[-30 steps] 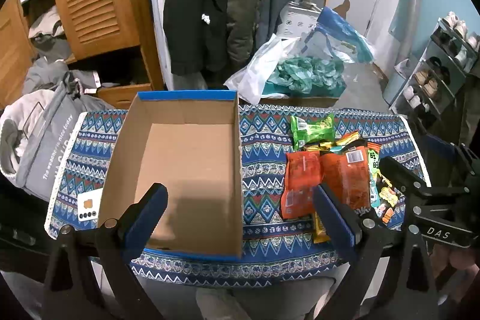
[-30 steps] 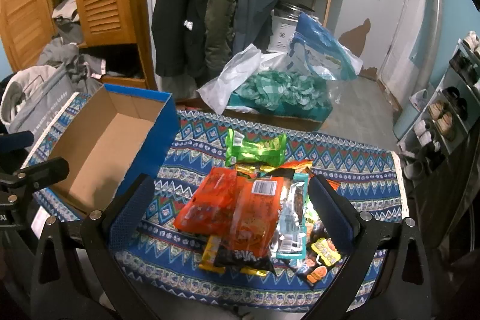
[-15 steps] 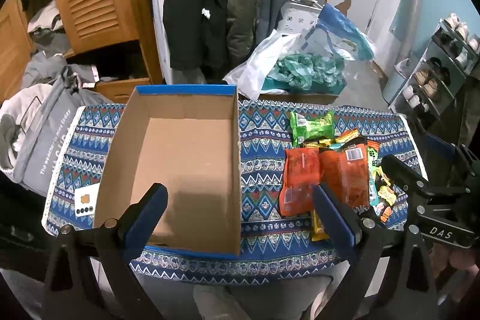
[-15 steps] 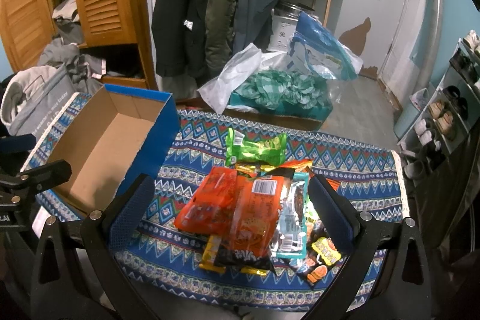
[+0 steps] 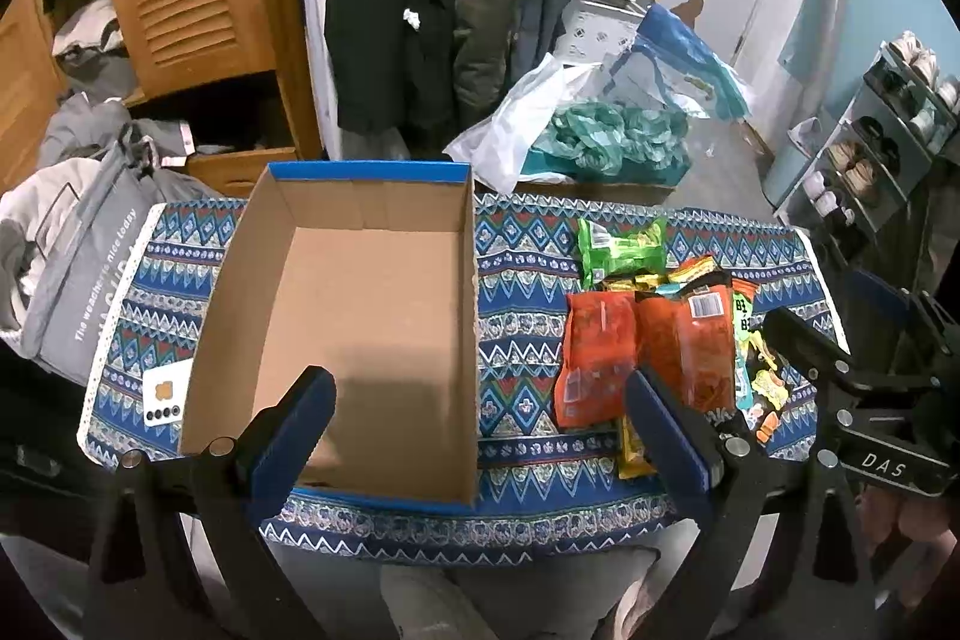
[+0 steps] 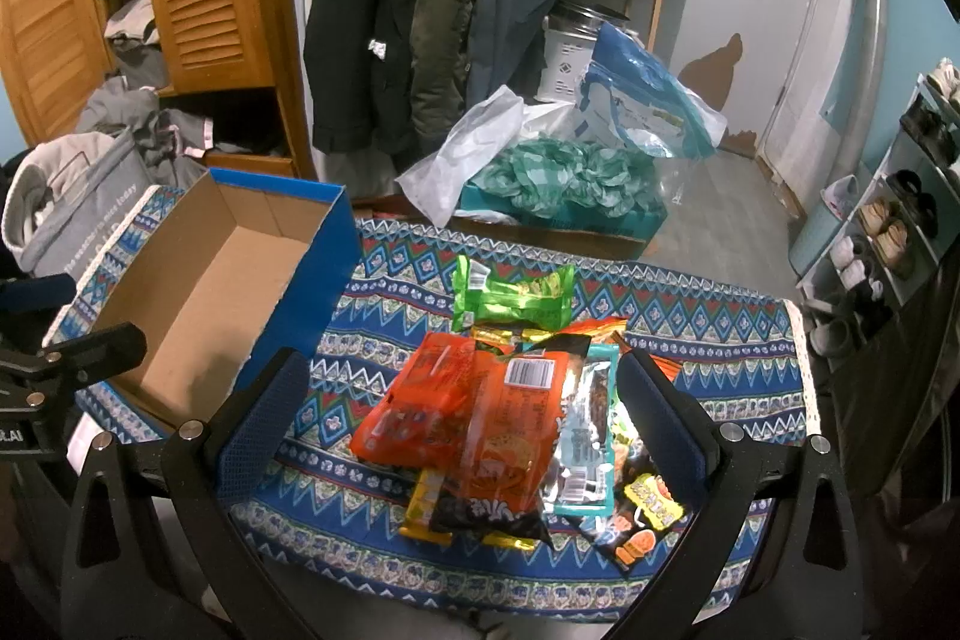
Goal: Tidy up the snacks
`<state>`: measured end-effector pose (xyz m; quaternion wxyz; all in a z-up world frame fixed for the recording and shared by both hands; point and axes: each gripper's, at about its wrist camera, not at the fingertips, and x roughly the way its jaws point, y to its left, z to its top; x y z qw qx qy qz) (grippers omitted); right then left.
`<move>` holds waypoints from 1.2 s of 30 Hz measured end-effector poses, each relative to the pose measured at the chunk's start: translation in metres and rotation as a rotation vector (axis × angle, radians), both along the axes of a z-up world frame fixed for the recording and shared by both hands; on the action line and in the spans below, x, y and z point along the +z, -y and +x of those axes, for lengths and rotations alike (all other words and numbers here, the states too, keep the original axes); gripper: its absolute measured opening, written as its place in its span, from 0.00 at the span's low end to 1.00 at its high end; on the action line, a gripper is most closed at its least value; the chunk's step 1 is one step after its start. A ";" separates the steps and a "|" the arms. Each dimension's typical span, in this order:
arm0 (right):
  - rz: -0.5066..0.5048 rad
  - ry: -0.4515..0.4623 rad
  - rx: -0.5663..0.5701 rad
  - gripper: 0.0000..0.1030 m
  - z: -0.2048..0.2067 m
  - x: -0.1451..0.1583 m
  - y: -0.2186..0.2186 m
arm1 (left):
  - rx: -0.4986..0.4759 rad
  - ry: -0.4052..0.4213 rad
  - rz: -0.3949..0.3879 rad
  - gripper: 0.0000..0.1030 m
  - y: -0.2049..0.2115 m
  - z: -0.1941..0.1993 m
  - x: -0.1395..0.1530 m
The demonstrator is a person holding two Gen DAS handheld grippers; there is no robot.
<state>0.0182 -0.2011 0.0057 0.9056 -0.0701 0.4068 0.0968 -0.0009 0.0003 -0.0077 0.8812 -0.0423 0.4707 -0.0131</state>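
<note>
**A:** Where do things stand?

**B:** The snack pile (image 6: 510,418) lies on the patterned cloth (image 6: 708,340) over the desk, just right of the cardboard box (image 5: 360,316), which has nothing in it. Every place I give is from that box. The right gripper (image 6: 462,424) hangs above the pile, fingers (image 6: 264,424) spread wide and holding nothing. The left gripper (image 5: 480,430) hovers over the box's near right corner, its fingers equally wide and empty.

**A:** What would you take first?

**B:** The two orange packets (image 6: 474,418) on top, nearest the box. They overlap each other and cover the smaller bars. I'd judge them light, soft and crinkly, with a glossy film that may slip.

**A:** Where to grip?

**B:** Probably at a sealed edge or across the narrow width, where the film is flat and stiffer. A pinch on the puffed middle could crush whatever is inside or squirt the packet out.

**A:** And the rest?

**B:** The green packet (image 6: 513,295) sits at the far end of the pile, alone and easy to reach. The silver-and-teal packet (image 6: 585,430) lies on the side away from the box, partly under the orange. The small yellow and dark bars (image 6: 474,514) at the near edge lie flat, so the fingers likely have to come in low against the cloth.
</note>
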 end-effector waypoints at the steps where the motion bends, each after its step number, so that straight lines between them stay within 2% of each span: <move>1: 0.000 0.000 0.000 0.98 0.000 0.000 0.000 | 0.000 -0.002 -0.001 0.95 0.000 0.000 0.000; 27: -0.007 -0.003 0.001 0.98 -0.002 0.002 0.000 | 0.003 -0.020 -0.005 0.95 -0.003 0.001 -0.004; 29: -0.007 -0.005 0.002 0.98 -0.005 -0.009 0.002 | 0.003 -0.019 -0.004 0.95 -0.002 0.002 -0.004; 36: -0.008 -0.004 0.000 0.98 -0.006 -0.009 0.003 | 0.004 -0.022 0.002 0.95 -0.002 0.002 -0.006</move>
